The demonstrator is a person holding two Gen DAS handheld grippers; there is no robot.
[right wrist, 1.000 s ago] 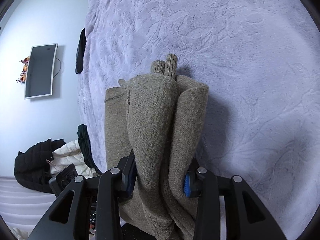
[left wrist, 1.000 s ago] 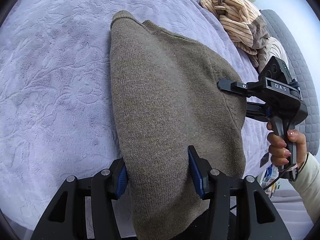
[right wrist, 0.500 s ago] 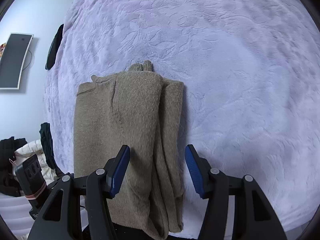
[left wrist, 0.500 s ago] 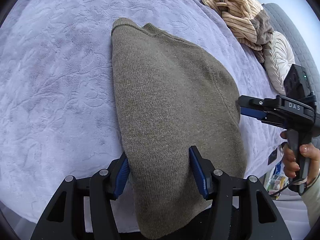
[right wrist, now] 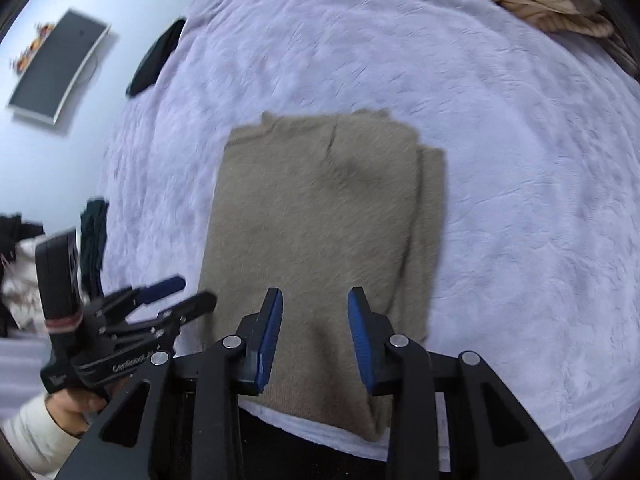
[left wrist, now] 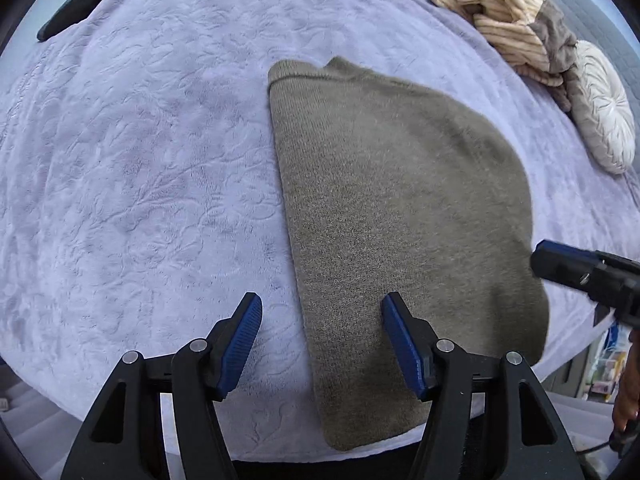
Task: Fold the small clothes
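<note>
While the folded olive sweater (left wrist: 400, 216) lies flat on the lavender bed (left wrist: 140, 160), the left gripper (left wrist: 322, 320) and right gripper (right wrist: 315, 312) hover above its near edge, jaws open, holding nothing. At two o'clock lie striped clothes (left wrist: 504, 20) and a round cushion (left wrist: 604, 116).

Your sweater (left wrist: 392, 208) is matt, fuzzy knit. The bed cover (left wrist: 140, 160) looks plush, embossed with leaves. Your left claw (left wrist: 320, 340) has ribbed blue pads (left wrist: 240, 336).
</note>
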